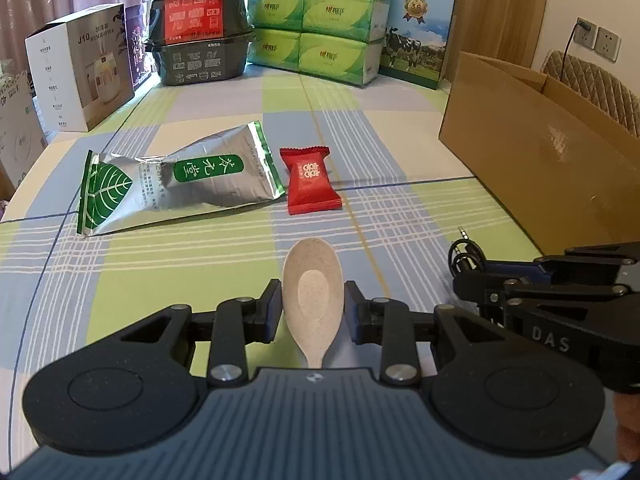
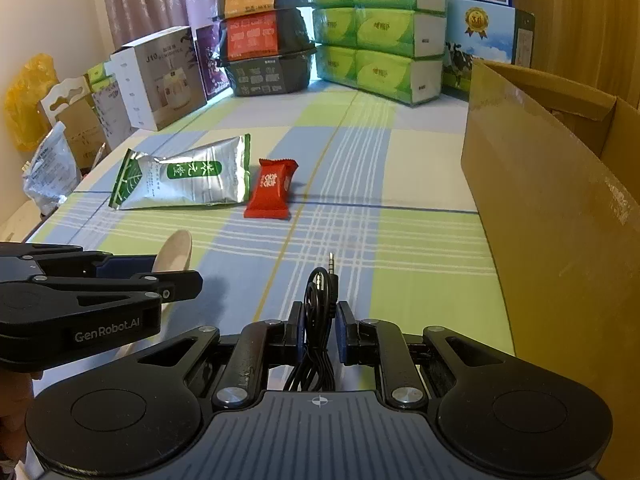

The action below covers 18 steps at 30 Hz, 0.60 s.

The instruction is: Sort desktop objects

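The surface [image 1: 400, 208], covered with a checked cloth, carries the items to be sorted. An open cardboard box [image 1: 532, 152] stands along its right edge; its contents are not visible.

Near the middle of the surface, toward the left edge, lies a silver-and-green foil pouch [image 1: 180, 180]. A red wrapped sweet [image 1: 310, 182] lies just beside the pouch's right end. Neither item is gripped.

Near the front edge, the left tool [image 1: 312, 308] brackets the bowl of a beige spoon [image 1: 313, 292]; both pads sit against its sides, so it appears gripped. The right tool [image 2: 319, 328] is closed on a coiled black audio cable [image 2: 320, 300], its plug pointing forward.

Progress assessment: sorting is likely at an early-to-middle stage. Two items are in the tools but not deposited. The pouch and sweet remain to be handled. The box is the probable destination.
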### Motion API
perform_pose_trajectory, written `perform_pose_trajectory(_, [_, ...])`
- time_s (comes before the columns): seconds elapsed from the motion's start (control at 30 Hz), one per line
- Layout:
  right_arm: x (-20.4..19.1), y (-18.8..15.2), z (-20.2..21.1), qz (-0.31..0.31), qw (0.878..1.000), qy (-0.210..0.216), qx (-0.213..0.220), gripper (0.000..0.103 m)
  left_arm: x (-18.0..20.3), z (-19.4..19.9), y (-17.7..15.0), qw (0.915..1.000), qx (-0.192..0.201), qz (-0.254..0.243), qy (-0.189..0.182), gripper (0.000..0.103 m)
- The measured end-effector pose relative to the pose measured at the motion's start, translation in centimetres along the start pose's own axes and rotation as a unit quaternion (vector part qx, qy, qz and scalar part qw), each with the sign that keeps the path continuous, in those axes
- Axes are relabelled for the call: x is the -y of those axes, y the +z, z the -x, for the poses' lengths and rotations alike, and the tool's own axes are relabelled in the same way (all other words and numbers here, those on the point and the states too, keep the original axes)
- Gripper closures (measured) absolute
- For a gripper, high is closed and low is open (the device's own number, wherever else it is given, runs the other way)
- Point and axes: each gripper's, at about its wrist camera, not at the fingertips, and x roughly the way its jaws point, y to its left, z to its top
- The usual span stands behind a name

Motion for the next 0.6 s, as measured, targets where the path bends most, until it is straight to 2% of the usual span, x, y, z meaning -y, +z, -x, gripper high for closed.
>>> perform_pose_trajectory(0.43, [-0.6,-0.4,2.1,0.024,1.000,-0.007,0.010,0.091,0.0,2.7,-0.1,1.0000,-0.003,0.006,0.007,0.076])
perform_pose_trajectory(0.6, [-0.8,-0.7,4.5,0.019,1.000,-0.010,0.017,0.091,0.6,4.3,-0.9,0.9994,-0.014,0.032,0.000,0.076])
